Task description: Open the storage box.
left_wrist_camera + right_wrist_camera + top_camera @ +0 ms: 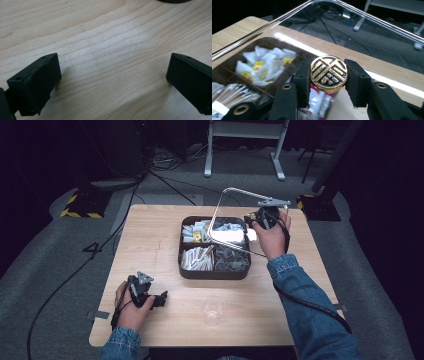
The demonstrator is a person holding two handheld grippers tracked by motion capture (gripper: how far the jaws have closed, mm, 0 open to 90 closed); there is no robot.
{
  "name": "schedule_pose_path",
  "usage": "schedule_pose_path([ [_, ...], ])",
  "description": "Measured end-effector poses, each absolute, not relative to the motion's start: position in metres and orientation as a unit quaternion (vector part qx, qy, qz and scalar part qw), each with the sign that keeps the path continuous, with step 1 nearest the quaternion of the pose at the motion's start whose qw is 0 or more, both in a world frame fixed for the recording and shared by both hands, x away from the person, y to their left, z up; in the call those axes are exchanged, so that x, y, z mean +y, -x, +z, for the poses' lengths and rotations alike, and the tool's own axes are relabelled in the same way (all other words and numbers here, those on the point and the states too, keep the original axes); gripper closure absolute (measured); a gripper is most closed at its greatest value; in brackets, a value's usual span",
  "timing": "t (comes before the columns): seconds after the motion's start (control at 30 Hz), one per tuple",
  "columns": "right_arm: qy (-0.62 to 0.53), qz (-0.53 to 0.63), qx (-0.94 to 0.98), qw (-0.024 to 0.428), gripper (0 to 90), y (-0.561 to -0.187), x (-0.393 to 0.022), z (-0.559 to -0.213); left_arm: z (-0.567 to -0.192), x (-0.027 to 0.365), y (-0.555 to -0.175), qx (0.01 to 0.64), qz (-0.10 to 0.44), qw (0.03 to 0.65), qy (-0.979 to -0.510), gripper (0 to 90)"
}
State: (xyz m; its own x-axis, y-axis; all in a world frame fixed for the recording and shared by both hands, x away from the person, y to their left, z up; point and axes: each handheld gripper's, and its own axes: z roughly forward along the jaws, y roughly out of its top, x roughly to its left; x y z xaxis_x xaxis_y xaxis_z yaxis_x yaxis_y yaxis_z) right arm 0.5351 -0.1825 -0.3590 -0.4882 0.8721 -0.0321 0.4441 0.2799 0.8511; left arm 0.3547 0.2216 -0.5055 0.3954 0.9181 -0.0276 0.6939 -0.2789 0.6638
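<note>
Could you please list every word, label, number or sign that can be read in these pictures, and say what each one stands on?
No word or number can be read.
Gold knob, clamped between the right gripper jaws: a raised gold emblem like a stylised character; I cannot read it.
Sachets in the tray: yellow and red labels, too blurred to read.
Packet below the knob: pink and green print, too blurred.
Table: no text.
</note>
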Motion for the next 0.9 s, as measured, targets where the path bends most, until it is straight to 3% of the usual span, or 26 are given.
schedule_pose_path([
  [0.9, -0.505, 0.369, 0.725, 0.289, 58.7, -0.543, -0.285, -0.370, -0.505, 0.221, -0.354, 0.515, 0.184, 0.303, -0.781, 0.0],
])
